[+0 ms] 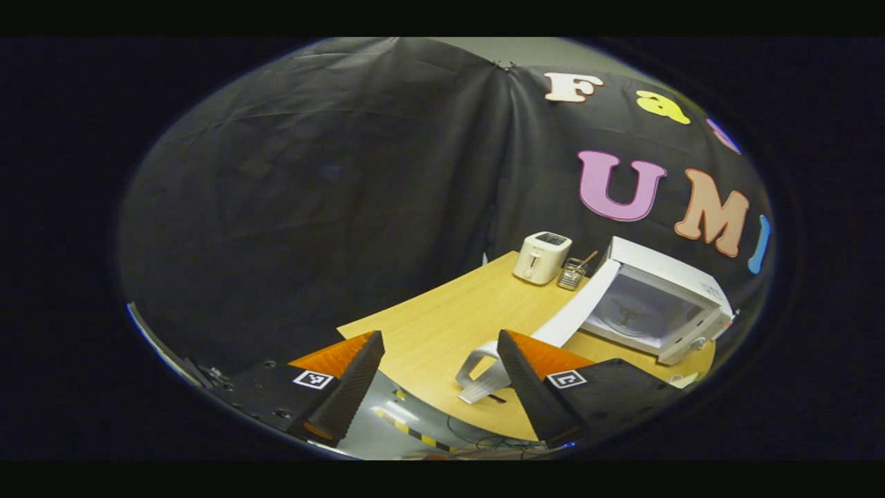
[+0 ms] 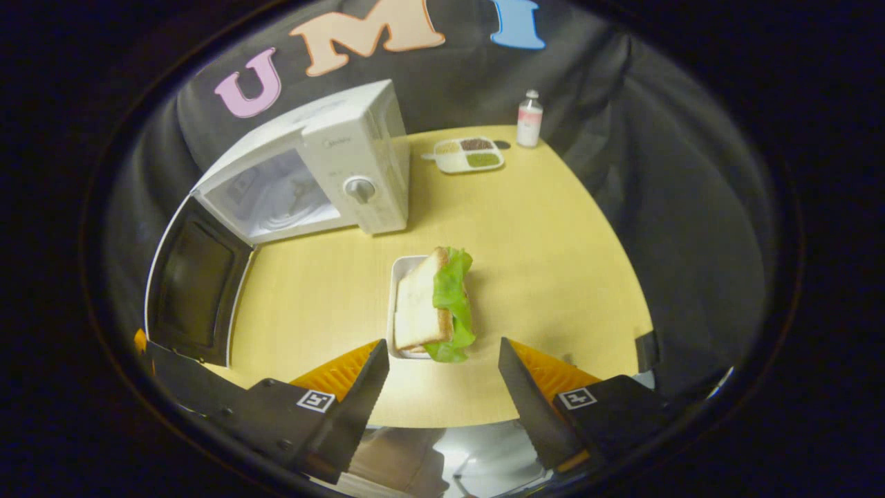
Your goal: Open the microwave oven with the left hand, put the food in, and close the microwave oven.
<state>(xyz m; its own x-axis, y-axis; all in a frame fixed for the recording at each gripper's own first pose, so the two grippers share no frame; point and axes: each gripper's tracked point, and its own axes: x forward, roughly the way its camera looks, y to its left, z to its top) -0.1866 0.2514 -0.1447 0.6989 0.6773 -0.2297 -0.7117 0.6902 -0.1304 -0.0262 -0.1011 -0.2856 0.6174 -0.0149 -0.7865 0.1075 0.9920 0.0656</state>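
Nearby: toaster [image 1: 543, 256] | bottle [image 2: 529, 119] (beside tray [image 2: 469, 155]) | microwave [image 2: 325, 169] open

The table [image 2: 553, 277] had a smooth, matt pale wood-grain top. At its ten o'clock the microwave [image 2: 359, 166] looked like glossy white plastic, its door [image 2: 197, 290] holding a dark, shiny pane. The toaster [image 1: 541, 257] looked smooth cream plastic. The sandwich [image 2: 422, 304] showed porous bread and crinkled leaf.

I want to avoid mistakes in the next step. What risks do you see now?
The sandwich overhangs its small white dish, so lettuce or bread may slip during the lift. The open microwave door stands beside the path, so the right gripper could bump it. The left gripper may also knock the door handle.
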